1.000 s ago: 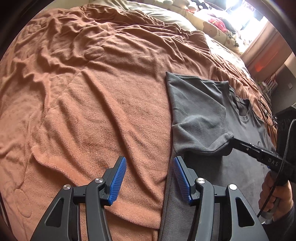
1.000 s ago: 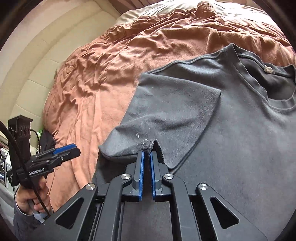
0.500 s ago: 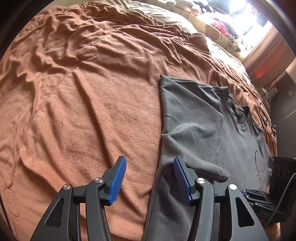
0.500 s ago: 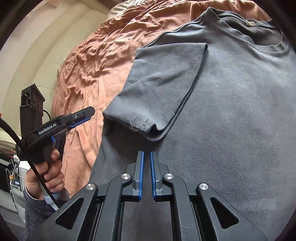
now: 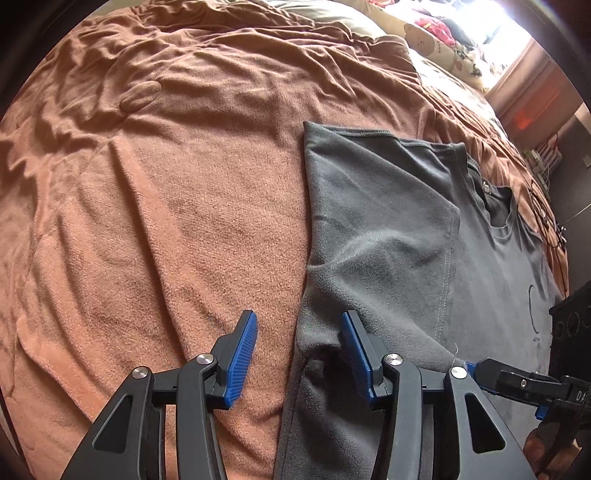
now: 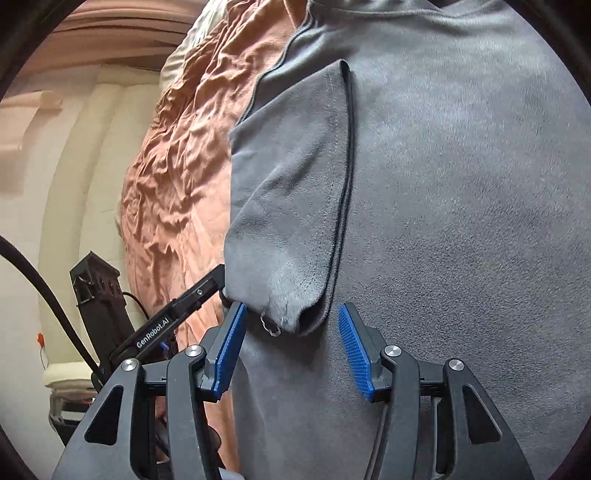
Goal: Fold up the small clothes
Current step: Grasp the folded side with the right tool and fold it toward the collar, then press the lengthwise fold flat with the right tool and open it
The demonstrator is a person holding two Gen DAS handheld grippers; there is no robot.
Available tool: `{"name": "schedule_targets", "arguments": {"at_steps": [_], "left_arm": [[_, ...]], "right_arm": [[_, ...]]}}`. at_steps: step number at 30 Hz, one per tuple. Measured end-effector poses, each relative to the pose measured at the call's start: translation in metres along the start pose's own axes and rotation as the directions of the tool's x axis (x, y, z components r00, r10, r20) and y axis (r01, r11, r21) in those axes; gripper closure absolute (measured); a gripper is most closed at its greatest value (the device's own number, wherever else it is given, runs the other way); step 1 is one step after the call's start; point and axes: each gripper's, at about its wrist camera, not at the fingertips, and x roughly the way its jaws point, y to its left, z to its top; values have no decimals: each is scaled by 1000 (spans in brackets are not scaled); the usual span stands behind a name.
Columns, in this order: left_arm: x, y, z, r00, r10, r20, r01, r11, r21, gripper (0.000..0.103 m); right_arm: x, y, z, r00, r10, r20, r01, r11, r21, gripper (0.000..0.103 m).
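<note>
A grey T-shirt lies flat on a brown blanket. Its sleeve is folded inward over the shirt's body. My left gripper hangs low over the shirt's side edge, which runs between its blue pads; the jaws are closing and still show a gap. My right gripper is opening, with the sleeve's hem corner lying loose between its pads, not pinched. The right gripper also shows at the lower right of the left wrist view, and the left gripper shows beside the sleeve in the right wrist view.
The rumpled blanket covers the bed to the left of the shirt. Patterned pillows lie at the far end by a bright window. A cream padded wall stands beyond the bed. A hand holds the right gripper's handle.
The right gripper let go of the sleeve hem, opened and rolled; the sleeve now lies folded on the shirt. The left gripper sank toward the shirt's side edge and its jaws narrowed.
</note>
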Motion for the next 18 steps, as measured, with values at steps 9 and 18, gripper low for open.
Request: {"name": "schedule_targets", "arguments": {"at_steps": [9,18], "left_arm": [[0,11,-14,999,-36,-18,36,999,-12,64],[-7,9,-14,999,-42,-1,42,999,-20,64]], "right_arm": [[16,14,9,987,-162,12,162,987,-15,101],[2,33,-6,967,-249,48,253,962,-103,103]]}}
